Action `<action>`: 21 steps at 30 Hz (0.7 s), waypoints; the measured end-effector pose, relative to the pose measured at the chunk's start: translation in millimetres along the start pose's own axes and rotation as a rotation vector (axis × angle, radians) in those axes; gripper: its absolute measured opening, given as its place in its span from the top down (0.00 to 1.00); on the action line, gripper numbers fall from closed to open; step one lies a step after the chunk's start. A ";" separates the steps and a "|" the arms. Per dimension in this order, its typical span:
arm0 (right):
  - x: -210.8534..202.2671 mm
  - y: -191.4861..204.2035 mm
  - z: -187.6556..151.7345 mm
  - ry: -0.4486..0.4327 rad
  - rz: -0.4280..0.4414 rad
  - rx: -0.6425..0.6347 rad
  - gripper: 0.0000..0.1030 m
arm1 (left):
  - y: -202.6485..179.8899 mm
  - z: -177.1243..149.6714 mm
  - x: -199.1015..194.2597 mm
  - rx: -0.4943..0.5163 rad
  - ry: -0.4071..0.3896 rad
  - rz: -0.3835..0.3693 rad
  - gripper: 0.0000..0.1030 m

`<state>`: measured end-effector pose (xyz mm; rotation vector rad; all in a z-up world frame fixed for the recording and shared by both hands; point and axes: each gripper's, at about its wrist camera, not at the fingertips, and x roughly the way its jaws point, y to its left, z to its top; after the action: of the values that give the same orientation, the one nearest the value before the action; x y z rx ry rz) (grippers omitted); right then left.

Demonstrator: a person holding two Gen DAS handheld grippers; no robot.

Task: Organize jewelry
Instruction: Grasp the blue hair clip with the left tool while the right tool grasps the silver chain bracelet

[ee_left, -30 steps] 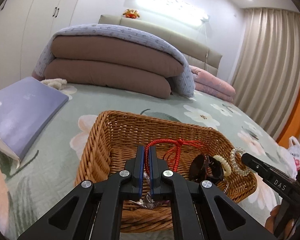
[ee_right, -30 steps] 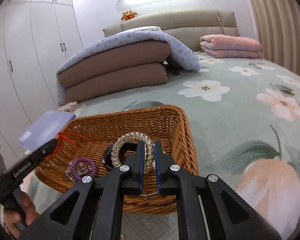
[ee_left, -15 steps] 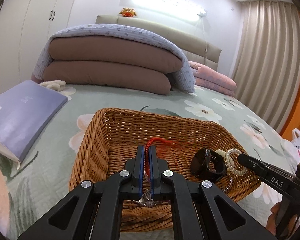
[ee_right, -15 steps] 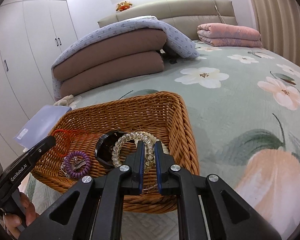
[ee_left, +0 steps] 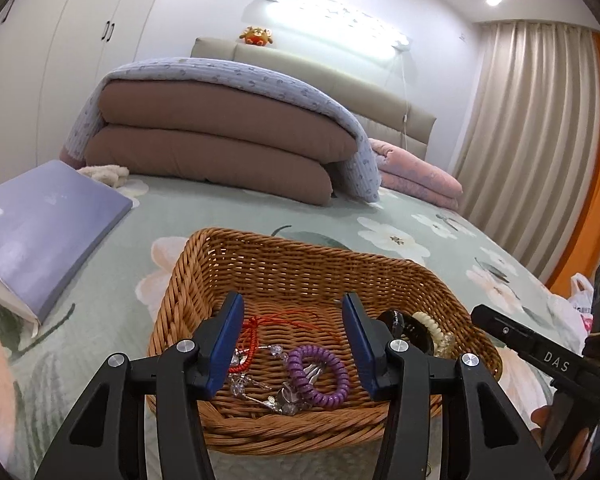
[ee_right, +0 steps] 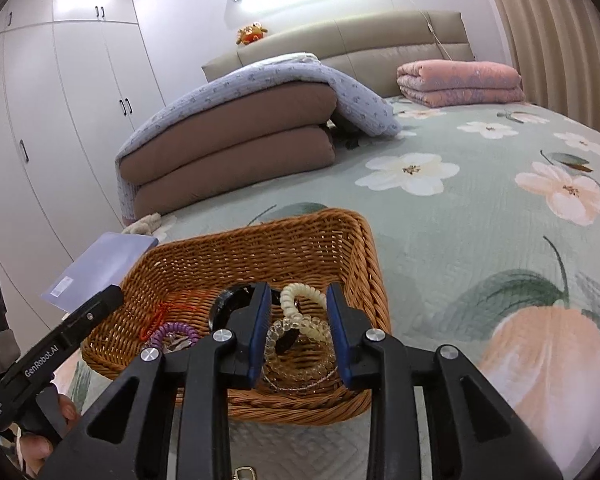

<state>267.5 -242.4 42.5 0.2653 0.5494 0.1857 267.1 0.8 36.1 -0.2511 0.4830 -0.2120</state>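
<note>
Both tongs hovering over near edge of wicker basket (ee_left: 260, 276) on bed (ee_left: 172, 216), pointing down into it.

Left tongs (ee_left: 292, 340) standing wide, jaws just opening, gripping nothing; red cord (ee_left: 256, 330) lying loose below, beside purple coil tie (ee_left: 320, 372) and clear beads.

Right tongs (ee_right: 298, 332) parting narrower, jaws just opening; clear bead bracelet (ee_right: 300, 344) and cream coil tie (ee_right: 300, 300) resting beneath, seemingly released.

Jewelry gathering in one basket, presumably goal.

Lavender box (ee_left: 40, 232) and folded quilts (ee_left: 220, 140) sitting well apart, blocking nothing.

Left gripper (ee_left: 293, 340) jaws just opened; red cord (ee_left: 247, 344) in basket (ee_left: 300, 434)
</note>
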 end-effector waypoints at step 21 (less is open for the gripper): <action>-100.8 8.6 -81.9 0.025 0.059 -0.017 0.69 | -6.2 -71.5 -85.7 -0.001 0.076 -0.080 0.49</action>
<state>138.2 -242.6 27.2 0.2627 0.5648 0.2513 157.7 3.7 13.5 -0.2640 0.5490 -0.3006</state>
